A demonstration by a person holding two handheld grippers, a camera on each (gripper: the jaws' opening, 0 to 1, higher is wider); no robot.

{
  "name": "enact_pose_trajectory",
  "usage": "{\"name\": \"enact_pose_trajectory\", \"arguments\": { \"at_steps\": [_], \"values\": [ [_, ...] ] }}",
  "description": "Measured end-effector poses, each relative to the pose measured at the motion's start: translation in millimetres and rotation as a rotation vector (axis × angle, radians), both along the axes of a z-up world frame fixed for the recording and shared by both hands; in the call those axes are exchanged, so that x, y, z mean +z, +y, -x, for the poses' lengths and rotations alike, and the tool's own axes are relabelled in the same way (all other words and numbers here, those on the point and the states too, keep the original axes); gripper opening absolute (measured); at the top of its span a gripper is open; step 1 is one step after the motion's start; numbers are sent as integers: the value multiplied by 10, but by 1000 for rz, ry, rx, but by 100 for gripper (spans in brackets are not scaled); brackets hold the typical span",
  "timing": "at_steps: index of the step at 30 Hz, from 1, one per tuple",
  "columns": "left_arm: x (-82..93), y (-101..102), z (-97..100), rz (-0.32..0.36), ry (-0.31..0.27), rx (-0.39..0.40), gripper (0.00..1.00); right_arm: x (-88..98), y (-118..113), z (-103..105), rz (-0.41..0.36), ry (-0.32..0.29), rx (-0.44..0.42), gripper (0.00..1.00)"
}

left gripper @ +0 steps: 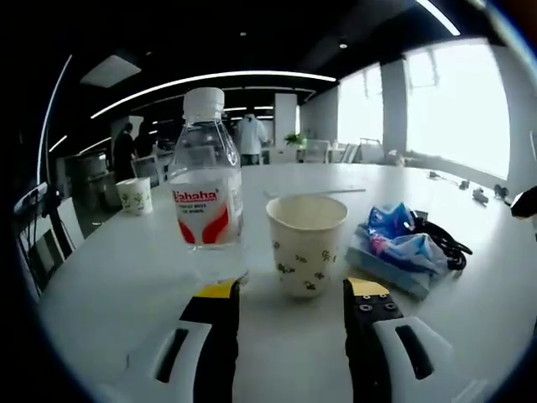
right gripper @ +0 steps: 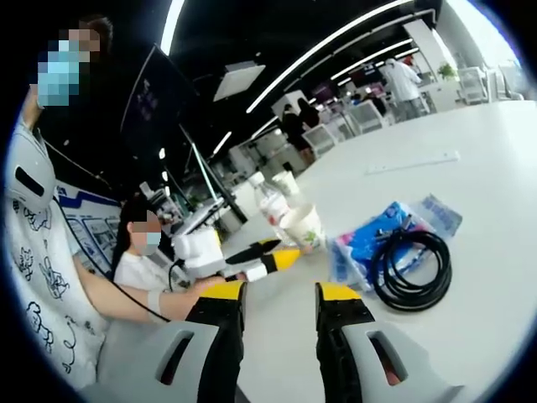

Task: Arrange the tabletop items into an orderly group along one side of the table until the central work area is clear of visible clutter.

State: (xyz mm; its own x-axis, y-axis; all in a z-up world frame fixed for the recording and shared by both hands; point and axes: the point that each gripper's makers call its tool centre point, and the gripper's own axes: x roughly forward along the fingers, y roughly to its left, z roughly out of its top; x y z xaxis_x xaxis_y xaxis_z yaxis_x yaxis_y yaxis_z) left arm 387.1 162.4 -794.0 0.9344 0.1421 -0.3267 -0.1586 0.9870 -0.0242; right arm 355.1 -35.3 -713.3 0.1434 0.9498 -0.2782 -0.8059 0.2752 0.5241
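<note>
White table (left gripper: 470,311) bears all items. Water bottle (left gripper: 206,189) stands just left of the paper cup (left gripper: 305,243); tissue pack (left gripper: 401,248) and black cable (right gripper: 411,269) lie right. Left gripper (left gripper: 289,294) spread before the cup, holding nothing; right gripper (right gripper: 281,294) likewise spread.

I count one clear plastic water bottle with a red label (left gripper: 207,180), two white patterned paper cups (left gripper: 306,243) (left gripper: 135,195), one blue tissue pack (left gripper: 399,248), and one coiled black cable (right gripper: 411,269).
</note>
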Motion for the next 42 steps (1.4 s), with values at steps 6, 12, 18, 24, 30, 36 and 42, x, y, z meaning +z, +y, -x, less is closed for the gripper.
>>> {"name": "enact_pose_trajectory", "arguments": {
  "at_steps": [6, 12, 18, 24, 30, 36, 42],
  "values": [
    [27, -3, 86, 6, 31, -15, 50, -33, -62, -36, 34, -29, -12, 34],
    [45, 2, 212, 39, 65, -28, 55, -52, -157, -83, 55, -53, -42, 39],
    [35, -77, 327, 48, 113, -61, 60, -62, -254, -86, 70, -59, -63, 39],
    [68, -255, 444, 20, 144, -159, 61, -23, -379, -54, 53, -55, -106, 40],
    [78, -368, 570, 11, 174, -223, 61, -20, -538, 3, 66, -63, -142, 41],
    [143, -415, 621, 3, 177, -256, 61, -63, -685, 64, 84, -63, -181, 41],
    [189, -455, 657, -3, 187, -290, 60, -104, -763, 93, 105, -68, -208, 42]
  ]
}}
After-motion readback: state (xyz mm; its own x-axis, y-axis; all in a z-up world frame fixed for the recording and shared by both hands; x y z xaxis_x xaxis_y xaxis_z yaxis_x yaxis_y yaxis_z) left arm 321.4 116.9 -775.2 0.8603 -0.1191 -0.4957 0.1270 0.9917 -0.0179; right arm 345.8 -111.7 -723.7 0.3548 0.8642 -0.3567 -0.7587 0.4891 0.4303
